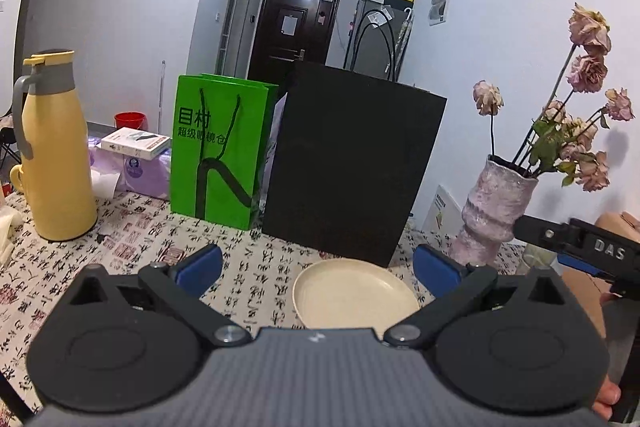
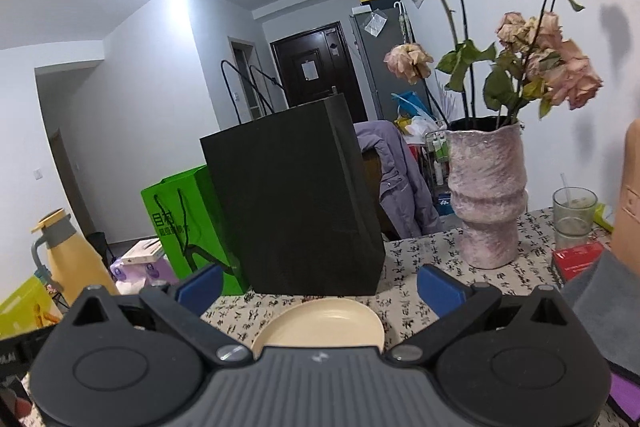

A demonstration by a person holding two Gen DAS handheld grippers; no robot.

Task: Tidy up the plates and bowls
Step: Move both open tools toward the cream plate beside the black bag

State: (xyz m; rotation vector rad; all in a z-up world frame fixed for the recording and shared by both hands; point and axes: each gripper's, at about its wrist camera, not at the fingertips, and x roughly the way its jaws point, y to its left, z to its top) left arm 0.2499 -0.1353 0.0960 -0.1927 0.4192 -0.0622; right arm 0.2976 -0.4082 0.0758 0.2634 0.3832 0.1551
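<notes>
One shallow round cream plate (image 1: pixel 354 293) lies flat on the calligraphy-print tablecloth (image 1: pixel 132 239), just near of the tall black paper bag (image 1: pixel 352 163). Left gripper (image 1: pixel 318 269) has jaws spread wide, empty, plate dead ahead between the blue pads (image 1: pixel 200 267), slightly right of centre. Right gripper (image 2: pixel 320 287) also spread, empty, same plate (image 2: pixel 324 323) ahead and low, partly hidden under its body. Plate is round, no long axis; near rim faces both. Neither touches it. Which is nearer: cannot tell, both close. Pink textured vase of dried roses (image 2: pixel 486 195) stands right, yellow thermos jug (image 1: pixel 56 147) far left, green paper bag (image 1: pixel 218 147) left of black one. No bowls visible.
</notes>
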